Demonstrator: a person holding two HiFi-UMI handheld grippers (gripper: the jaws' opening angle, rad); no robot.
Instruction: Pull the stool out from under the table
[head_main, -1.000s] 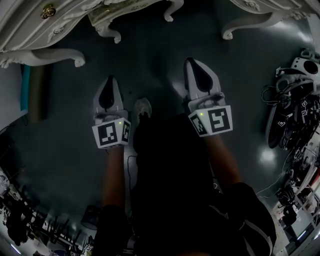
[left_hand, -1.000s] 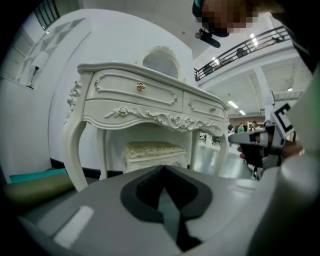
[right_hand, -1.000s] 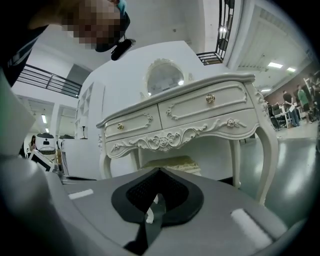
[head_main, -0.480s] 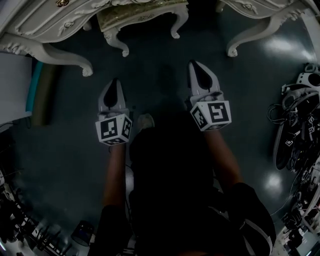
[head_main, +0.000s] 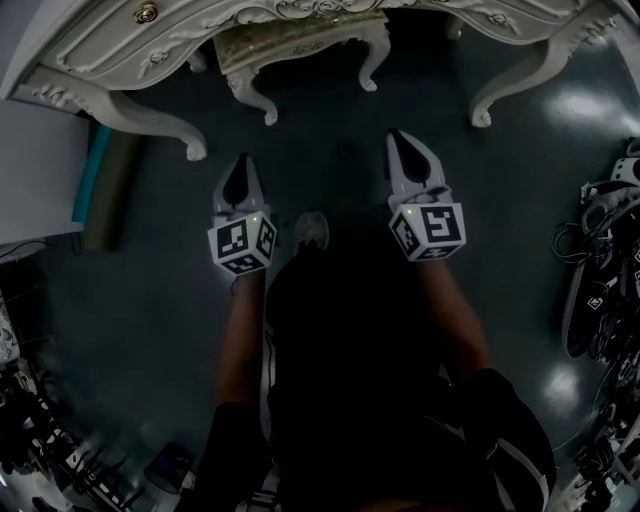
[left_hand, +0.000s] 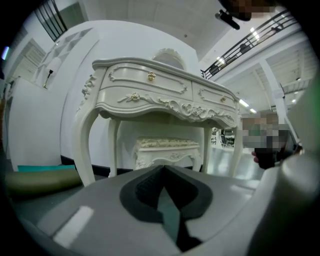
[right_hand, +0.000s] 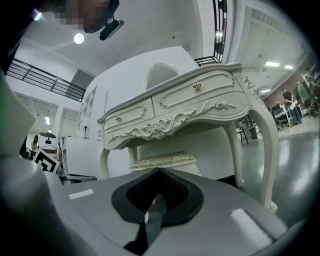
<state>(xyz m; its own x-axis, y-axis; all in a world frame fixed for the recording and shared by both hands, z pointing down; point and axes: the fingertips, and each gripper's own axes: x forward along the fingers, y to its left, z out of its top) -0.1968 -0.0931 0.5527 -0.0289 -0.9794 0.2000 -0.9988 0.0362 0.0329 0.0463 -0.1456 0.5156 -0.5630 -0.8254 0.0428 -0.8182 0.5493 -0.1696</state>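
A cream stool (head_main: 300, 42) with carved curved legs stands tucked under an ornate white table (head_main: 150, 35) at the top of the head view. My left gripper (head_main: 238, 162) and right gripper (head_main: 398, 135) are both shut and empty. They point at the stool from a short way off, over the dark floor, touching nothing. In the left gripper view the stool (left_hand: 165, 149) shows between the table legs beyond the closed left gripper (left_hand: 162, 168). The right gripper view has the stool (right_hand: 162, 161) under the table (right_hand: 175, 112), just above the closed right gripper (right_hand: 159, 171).
A rolled green mat (head_main: 105, 190) lies on the floor left of the table's front leg (head_main: 160, 130), beside a white panel (head_main: 35, 170). Cables and equipment (head_main: 600, 290) crowd the right edge. The person's shoe (head_main: 312, 230) is between the grippers.
Both grippers have sunk lower while staying shut. The table and stool have come further into the head view, and the gap to the stool has shrunk.
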